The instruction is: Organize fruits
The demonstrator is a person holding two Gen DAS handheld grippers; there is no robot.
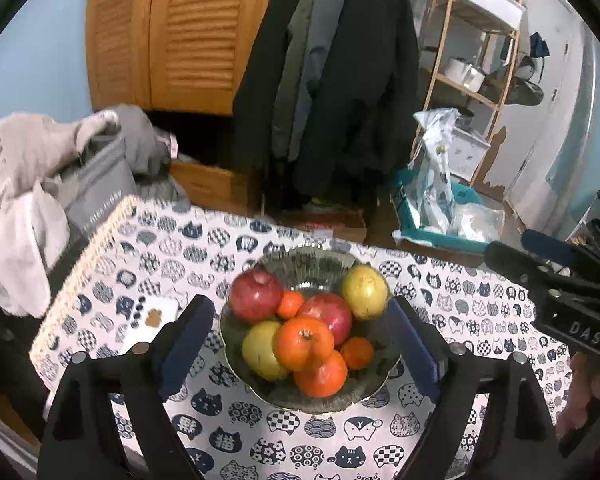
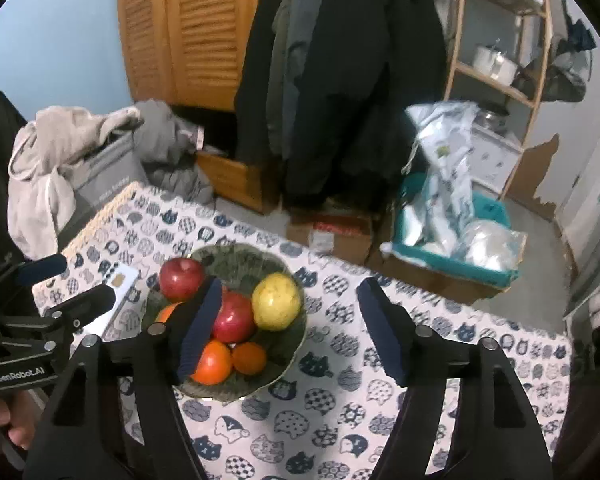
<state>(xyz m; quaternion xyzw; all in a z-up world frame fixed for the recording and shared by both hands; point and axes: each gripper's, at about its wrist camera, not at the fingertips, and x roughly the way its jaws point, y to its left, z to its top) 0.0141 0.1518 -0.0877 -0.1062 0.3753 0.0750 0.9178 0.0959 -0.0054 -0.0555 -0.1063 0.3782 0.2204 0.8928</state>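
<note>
Dark green glazed ceramic bowl (image 1: pixel 374 390) sits on the table covered with a white cloth printed with navy cat heads (image 1: pixel 440 432). All fruit is in the bowl: 2 red apples, one at the back left (image 1: pixel 256 295) and one in the middle (image 1: pixel 329 315); 2 yellow-green pears, one at the back right (image 1: pixel 365 291) and one at the front left (image 1: pixel 260 350); 2 large oranges, one central (image 1: pixel 304 344) and one at the front (image 1: pixel 321 375), touching each other; 2 small tangerines, one between the apples (image 1: pixel 290 304) and one at the right (image 1: pixel 357 353).

Left gripper (image 1: pixel 298 344), black with blue ribbed pads, hangs above the bowl, jaws spread wide on either side of it, nothing in them. Right gripper (image 2: pixel 290 330), same build, also released, jaws apart and empty; in its own view the left finger overlaps the bowl's left half, above the fruit rather than pressing it.

White card with a gold chip (image 1: pixel 153 318) lies on the cloth just left of the bowl. Behind the table: wooden louvred doors (image 1: pixel 188 32), dark hanging coats (image 1: pixel 340 80), a grey bag draped with pale clothes (image 1: pixel 96 176), a teal crate of plastic bags (image 1: pixel 440 216).
</note>
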